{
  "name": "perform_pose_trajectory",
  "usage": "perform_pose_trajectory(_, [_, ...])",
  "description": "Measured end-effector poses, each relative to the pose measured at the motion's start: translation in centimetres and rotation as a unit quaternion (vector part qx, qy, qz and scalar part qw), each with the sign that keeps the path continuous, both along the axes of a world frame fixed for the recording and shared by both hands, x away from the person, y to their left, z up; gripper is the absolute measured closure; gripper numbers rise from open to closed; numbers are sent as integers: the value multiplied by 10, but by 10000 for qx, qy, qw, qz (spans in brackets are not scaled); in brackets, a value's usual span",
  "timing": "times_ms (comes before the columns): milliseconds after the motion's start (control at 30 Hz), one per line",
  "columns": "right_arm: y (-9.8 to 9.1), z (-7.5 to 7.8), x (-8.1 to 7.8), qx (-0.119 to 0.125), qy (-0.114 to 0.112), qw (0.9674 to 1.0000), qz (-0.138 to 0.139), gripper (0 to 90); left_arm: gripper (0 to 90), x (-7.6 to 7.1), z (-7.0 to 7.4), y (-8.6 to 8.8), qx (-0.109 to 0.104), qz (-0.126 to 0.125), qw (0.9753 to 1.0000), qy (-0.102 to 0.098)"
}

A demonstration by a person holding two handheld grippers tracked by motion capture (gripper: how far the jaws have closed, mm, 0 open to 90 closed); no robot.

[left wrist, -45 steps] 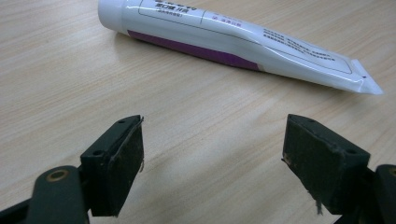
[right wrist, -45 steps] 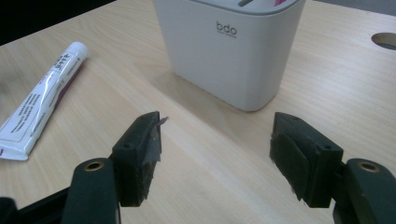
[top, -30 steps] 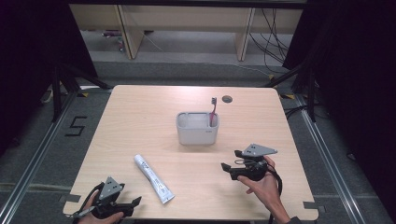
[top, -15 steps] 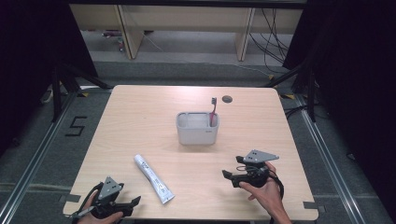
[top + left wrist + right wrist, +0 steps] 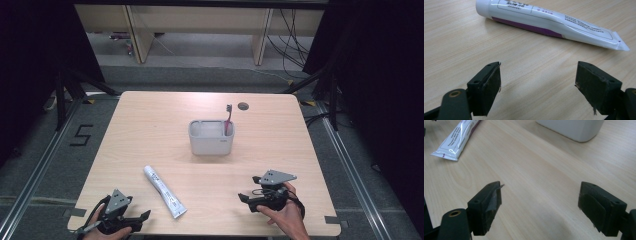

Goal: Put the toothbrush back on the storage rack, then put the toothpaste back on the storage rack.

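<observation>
A white toothpaste tube (image 5: 165, 191) with a purple stripe lies flat on the wooden table (image 5: 150, 125), near the front left. My left gripper (image 5: 141, 222) rests at the front left edge, open, and the toothpaste tube (image 5: 544, 22) lies just beyond its jaws (image 5: 539, 85). My right gripper (image 5: 246, 202) is held at the front right with its jaws pointing left. Its jaws (image 5: 540, 205) have just been opening and stand wide with only bare wood between them. A grey holder (image 5: 211, 142) at mid-table holds a red toothbrush (image 5: 229, 120) upright in its right end.
A dark round hole (image 5: 243, 106) sits in the tabletop behind the holder. The right gripper view takes in the holder's base (image 5: 571, 128) and the tube's crimped end (image 5: 456, 141). Wooden shelving (image 5: 200, 30) and cables stand beyond the table's far edge.
My right gripper has drawn back toward the table's near edge and sunk a little. The left gripper, tube and holder have kept still.
</observation>
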State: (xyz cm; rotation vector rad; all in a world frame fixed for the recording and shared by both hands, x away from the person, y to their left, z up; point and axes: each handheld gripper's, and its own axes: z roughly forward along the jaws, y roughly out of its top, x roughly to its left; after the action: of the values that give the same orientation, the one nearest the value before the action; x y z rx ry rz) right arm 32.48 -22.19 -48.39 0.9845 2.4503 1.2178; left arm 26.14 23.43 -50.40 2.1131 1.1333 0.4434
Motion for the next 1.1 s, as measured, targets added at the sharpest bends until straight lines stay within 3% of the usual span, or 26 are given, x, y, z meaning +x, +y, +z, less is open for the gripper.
perform_pose_trajectory(33, [0,-1,-1,-5,9,10000,7,196,199,0,-1,-1,-94,75,9999,-39])
perform_pose_trajectory(100, [0,-2,-5,-7,118,9999,-33,189,199,0,-1,0,-34,-15,10000,-28])
perform_pose_trajectory(167, [-1,-5,-6,-12,175,9998,68,178,199,0,-1,-2,-94,-11,9999,-56])
perform_pose_trajectory(233, [-2,-5,-9,-44,203,9998,0,177,199,-1,-2,-3,-157,33,9998,-85])
perform_pose_trajectory(333, [-4,-6,-13,-73,187,9998,15,172,199,-1,-1,0,-34,-18,10000,-61])
perform_pose_trajectory(367, [-4,-6,-16,-49,293,9996,-8,173,199,-1,0,1,29,-45,10000,-2])
perform_pose_trajectory(400, [-5,-6,-16,-77,162,9998,23,176,199,-2,0,0,1,-1,10000,-6])
perform_pose_trajectory(500, [-7,-7,-19,-57,290,9996,34,179,199,-1,-1,1,-71,15,10000,-58])
perform_pose_trajectory(700, [-12,-9,-24,-62,254,9996,-44,186,200,-1,-2,0,-70,32,10000,-54])
perform_pose_trajectory(767, [-13,-10,-25,-65,335,9994,5,187,200,-1,0,0,-9,5,10000,-12])
perform_pose_trajectory(867, [-15,-10,-27,-100,212,9997,-27,190,199,0,-1,0,-86,-19,9999,-72])
perform_pose_trajectory(933, [-14,-10,-29,-68,313,9995,51,194,193,-1,-1,1,-73,-40,9999,-95])
perform_pose_trajectory(1000, [-14,-10,-29,-118,236,9996,42,200,185,-3,0,0,-303,6,9993,-219])
perform_pose_trajectory(1067, [-13,-10,-30,-107,249,9996,-14,200,179,-3,3,2,-366,-22,9989,-295])
perform_pose_trajectory(1100, [-13,-10,-31,-111,288,9995,-40,202,170,-3,3,-1,-529,50,9980,-353])
